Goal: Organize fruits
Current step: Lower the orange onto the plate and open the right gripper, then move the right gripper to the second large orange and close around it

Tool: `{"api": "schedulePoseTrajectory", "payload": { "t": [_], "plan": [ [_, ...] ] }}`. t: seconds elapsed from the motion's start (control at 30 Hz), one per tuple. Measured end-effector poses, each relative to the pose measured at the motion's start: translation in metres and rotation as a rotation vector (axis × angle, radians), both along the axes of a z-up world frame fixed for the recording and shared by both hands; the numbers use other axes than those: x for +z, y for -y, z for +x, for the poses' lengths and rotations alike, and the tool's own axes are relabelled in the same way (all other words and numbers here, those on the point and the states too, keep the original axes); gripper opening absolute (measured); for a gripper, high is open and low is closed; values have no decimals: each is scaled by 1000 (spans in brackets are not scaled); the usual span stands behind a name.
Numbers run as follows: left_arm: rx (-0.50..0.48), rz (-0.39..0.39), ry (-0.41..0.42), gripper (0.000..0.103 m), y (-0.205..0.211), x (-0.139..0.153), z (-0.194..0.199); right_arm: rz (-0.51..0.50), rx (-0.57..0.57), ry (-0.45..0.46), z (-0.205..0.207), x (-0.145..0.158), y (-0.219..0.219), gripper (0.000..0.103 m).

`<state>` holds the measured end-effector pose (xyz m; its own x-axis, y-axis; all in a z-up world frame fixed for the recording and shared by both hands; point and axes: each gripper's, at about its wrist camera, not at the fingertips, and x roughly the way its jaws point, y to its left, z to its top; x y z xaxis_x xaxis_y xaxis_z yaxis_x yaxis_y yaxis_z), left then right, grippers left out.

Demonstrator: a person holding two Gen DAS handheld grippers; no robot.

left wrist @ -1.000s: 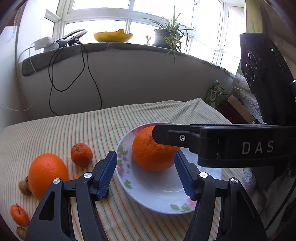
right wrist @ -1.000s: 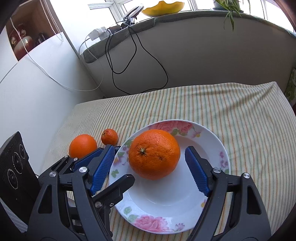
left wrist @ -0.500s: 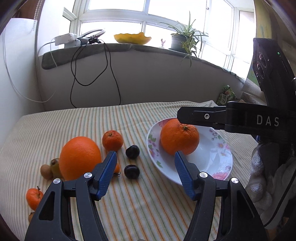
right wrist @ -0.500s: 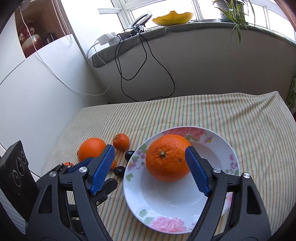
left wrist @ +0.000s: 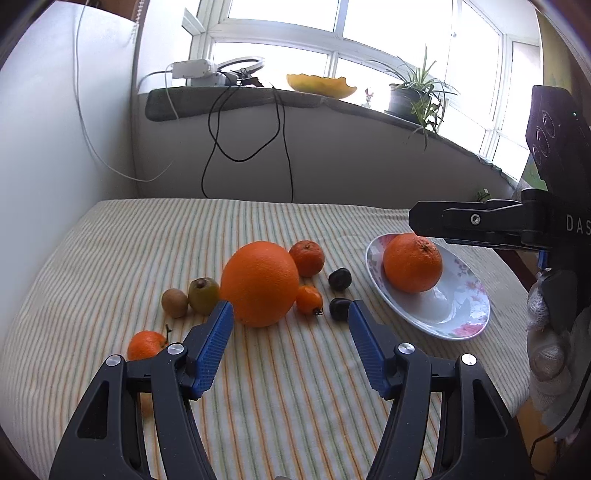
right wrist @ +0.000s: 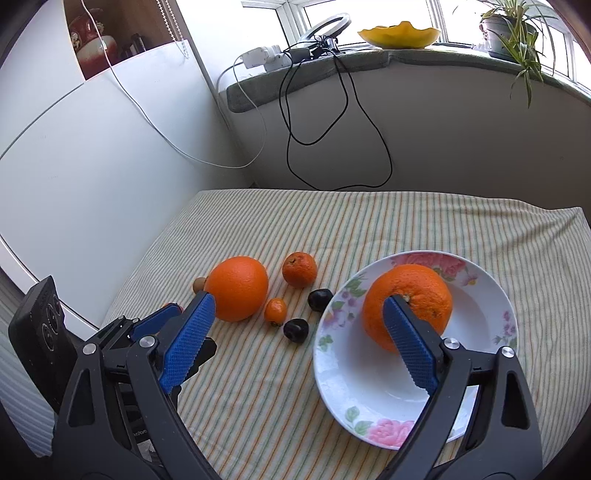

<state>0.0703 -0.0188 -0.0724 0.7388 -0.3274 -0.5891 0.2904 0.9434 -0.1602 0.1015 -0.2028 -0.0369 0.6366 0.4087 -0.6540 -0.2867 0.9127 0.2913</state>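
Note:
A large orange (left wrist: 412,263) (right wrist: 417,295) lies in a floral white plate (left wrist: 458,317) (right wrist: 491,317) on the striped cloth. A second large orange (left wrist: 259,283) (right wrist: 237,288) sits on the cloth left of the plate, with a mandarin (left wrist: 307,258) (right wrist: 299,269), a tiny orange fruit (left wrist: 308,300) (right wrist: 275,310) and two dark plums (left wrist: 340,278) (right wrist: 320,299) around it. My left gripper (left wrist: 290,321) is open and empty, just in front of the loose orange. My right gripper (right wrist: 299,317) is open and empty, above the plums and the plate's left rim.
Two kiwis (left wrist: 188,299) and a small stemmed mandarin (left wrist: 144,344) lie left of the loose orange. A white wall and cupboard stand left. A windowsill with cables, a yellow bowl (right wrist: 399,33) and a potted plant (left wrist: 413,96) runs behind.
Both grippers have pulled back and up from the plate and swung left. The orange stays in the plate. The loose fruits now sit in front of the left gripper.

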Motion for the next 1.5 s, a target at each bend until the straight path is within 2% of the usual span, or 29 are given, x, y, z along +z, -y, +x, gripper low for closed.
{"api": "schedulePoseTrajectory", "payload": {
  "t": [0.23,0.33,0.4,0.77,1.17,1.5],
  "plan": [
    [13,-6,-12,64,-12,-3,0,41,25,-36,1,0,-11,94],
    [15,-15,-17,71,-14,-5,2,68,36,-59,4,0,-14,96],
    [9,-23,-23,71,-16,-6,4,97,45,-84,9,-2,-15,101],
    [5,-72,-82,71,-21,-21,32,175,114,-194,41,-20,-37,101],
    [6,-96,-104,71,-22,-26,53,228,135,-286,71,-40,-54,101],
    [-10,-90,-118,71,-19,-26,60,257,157,-345,87,-53,-66,86]
  ]
}}
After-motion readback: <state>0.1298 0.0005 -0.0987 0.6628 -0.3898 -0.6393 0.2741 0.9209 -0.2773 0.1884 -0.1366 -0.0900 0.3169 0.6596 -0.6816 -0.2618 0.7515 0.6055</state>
